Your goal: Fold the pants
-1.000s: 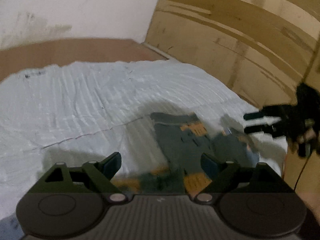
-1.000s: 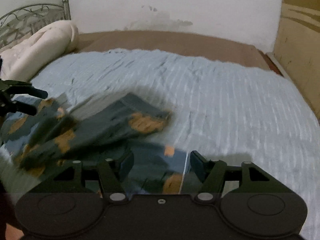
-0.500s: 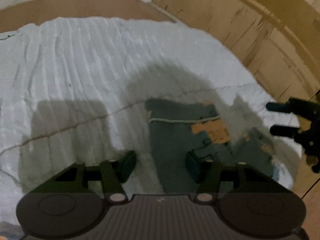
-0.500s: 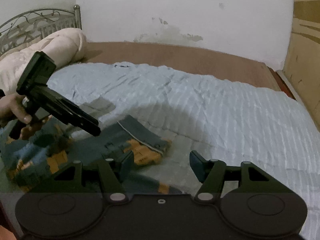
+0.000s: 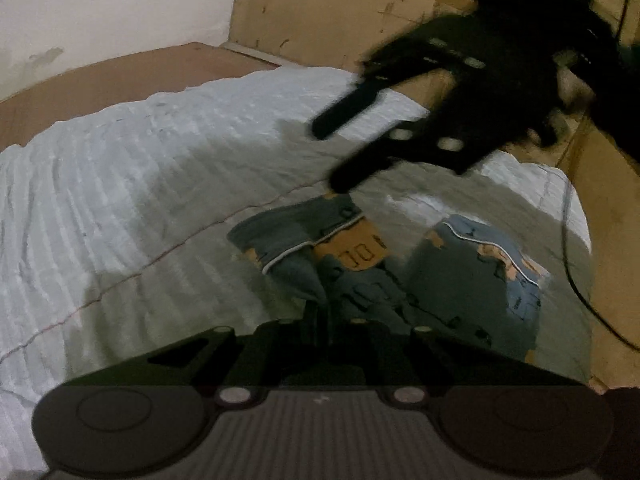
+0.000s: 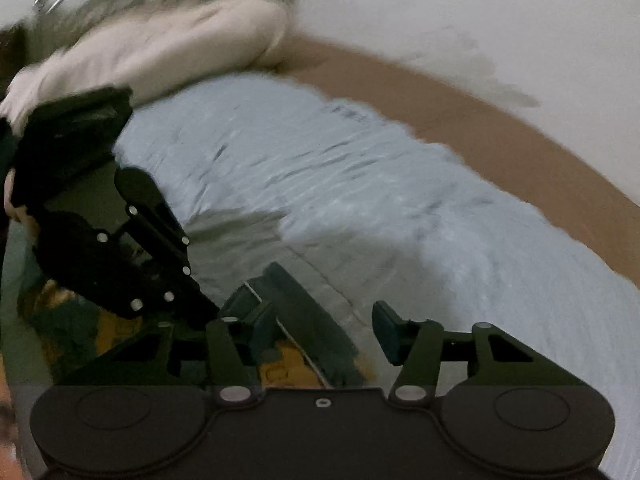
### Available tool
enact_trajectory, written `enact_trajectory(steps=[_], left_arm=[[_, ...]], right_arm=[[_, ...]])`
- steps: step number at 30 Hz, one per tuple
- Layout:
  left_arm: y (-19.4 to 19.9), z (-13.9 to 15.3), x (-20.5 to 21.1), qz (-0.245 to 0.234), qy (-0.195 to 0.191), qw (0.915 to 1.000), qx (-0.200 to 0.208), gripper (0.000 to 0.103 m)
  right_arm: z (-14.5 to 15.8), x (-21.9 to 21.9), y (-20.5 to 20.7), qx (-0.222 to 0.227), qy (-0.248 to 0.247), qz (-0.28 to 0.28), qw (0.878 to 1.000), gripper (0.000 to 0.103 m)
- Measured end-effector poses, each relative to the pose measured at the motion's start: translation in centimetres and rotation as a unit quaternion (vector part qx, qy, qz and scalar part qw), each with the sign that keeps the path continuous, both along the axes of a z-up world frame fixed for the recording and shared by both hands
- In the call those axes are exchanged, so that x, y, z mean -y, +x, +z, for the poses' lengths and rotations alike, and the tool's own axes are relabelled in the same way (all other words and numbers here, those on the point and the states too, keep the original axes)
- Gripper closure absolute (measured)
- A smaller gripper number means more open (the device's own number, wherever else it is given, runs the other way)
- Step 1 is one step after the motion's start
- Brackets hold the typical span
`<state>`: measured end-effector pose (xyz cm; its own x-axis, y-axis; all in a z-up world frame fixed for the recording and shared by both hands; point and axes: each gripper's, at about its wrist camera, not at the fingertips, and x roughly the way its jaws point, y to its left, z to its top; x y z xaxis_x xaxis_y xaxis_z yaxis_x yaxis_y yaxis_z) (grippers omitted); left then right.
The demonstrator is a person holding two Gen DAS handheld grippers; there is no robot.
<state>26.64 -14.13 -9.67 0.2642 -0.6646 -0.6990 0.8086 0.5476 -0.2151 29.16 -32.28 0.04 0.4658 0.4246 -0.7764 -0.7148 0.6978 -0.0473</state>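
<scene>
Jaws of the left gripper (image 5: 320, 320) are pinched shut on the pants (image 5: 360, 276); the right gripper (image 6: 324, 332) is half open and closing over a hem. Crumpled on the pale bedspread (image 5: 120, 200), the pants look soft, light and floppy, best held at hems or waistband.

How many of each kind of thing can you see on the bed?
Pants: 1
Pillow: 1
Blanket: 1
Tools: 2, left tool and right tool
Total: 5
</scene>
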Motion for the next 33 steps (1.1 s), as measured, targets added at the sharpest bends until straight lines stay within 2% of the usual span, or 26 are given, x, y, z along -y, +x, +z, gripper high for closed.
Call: enact_trajectory(steps=[2, 4, 8, 11, 15, 17, 18, 19, 20, 22, 24, 26, 27, 29, 31, 33], left_arm=[[-0.3, -0.2, -0.1, -0.008, 0.000, 1.0000, 0.006, 0.100], [-0.4, -0.2, 0.0, -0.014, -0.003, 0.9998, 0.010, 0.100], [-1.4, -0.1, 0.0, -0.028, -0.009, 0.9992, 0.025, 0.100], [-2.0, 0.3, 0.2, -0.045, -0.014, 0.9982, 0.039, 0.100], [-2.9, 0.9, 0.8, -0.065, -0.015, 0.9961, 0.057, 0.100], [-3.4, 1.2, 1.1, -0.073, -0.016, 0.9951, 0.064, 0.100], [-3.6, 1.3, 1.1, -0.074, -0.017, 0.9949, 0.067, 0.100], [-3.7, 1.4, 1.2, -0.075, -0.018, 0.9947, 0.069, 0.100], [-3.8, 1.5, 1.3, -0.075, -0.020, 0.9946, 0.070, 0.100], [-4.0, 1.7, 1.3, -0.075, -0.025, 0.9944, 0.070, 0.100], [-4.3, 2.1, 1.4, -0.075, -0.031, 0.9943, 0.070, 0.100], [-4.7, 2.2, 1.9, -0.078, -0.029, 0.9936, 0.077, 0.100], [-5.0, 2.1, 2.2, -0.078, -0.025, 0.9932, 0.083, 0.100], [-5.3, 1.9, 2.6, -0.076, -0.024, 0.9932, 0.084, 0.100], [-5.6, 1.5, 2.8, -0.070, -0.023, 0.9934, 0.088, 0.100], [-5.9, 1.5, 2.6, -0.064, -0.024, 0.9934, 0.093, 0.100]], right_arm=[[0.0, -1.4, 2.0, -0.025, -0.024, 0.036, 0.999, 0.055], [-0.2, -2.9, 2.8, -0.027, -0.069, 0.087, 0.993, 0.061], [-0.8, -5.7, 3.1, -0.043, -0.153, 0.179, 0.971, 0.061], [-1.5, -7.5, 2.9, -0.058, -0.187, 0.228, 0.954, 0.061], [-1.9, -9.2, 2.2, -0.056, -0.210, 0.266, 0.939, 0.061], [-2.0, -9.8, 1.8, -0.056, -0.215, 0.279, 0.934, 0.068], [-2.1, -10.1, 1.5, -0.060, -0.221, 0.286, 0.930, 0.076], [-2.0, -10.1, 1.3, -0.061, -0.227, 0.293, 0.927, 0.098], [-2.0, -10.1, 1.0, -0.064, -0.231, 0.300, 0.923, 0.103], [-1.9, -9.7, 0.5, -0.065, -0.235, 0.302, 0.922, 0.103], [-1.4, -9.0, -0.1, -0.053, -0.235, 0.295, 0.925, 0.103], [-0.4, -7.8, -0.9, -0.035, -0.224, 0.277, 0.934, 0.103], [0.2, -7.1, -1.3, -0.022, -0.210, 0.257, 0.943, 0.103], [1.6, -5.6, -2.0, -0.001, -0.168, 0.181, 0.969, 0.102], [2.2, -4.5, -2.7, 0.000, -0.111, 0.089, 0.990, 0.070], [1.8, -4.2, -3.4, -0.014, -0.082, 0.013, 0.996, 0.057]])
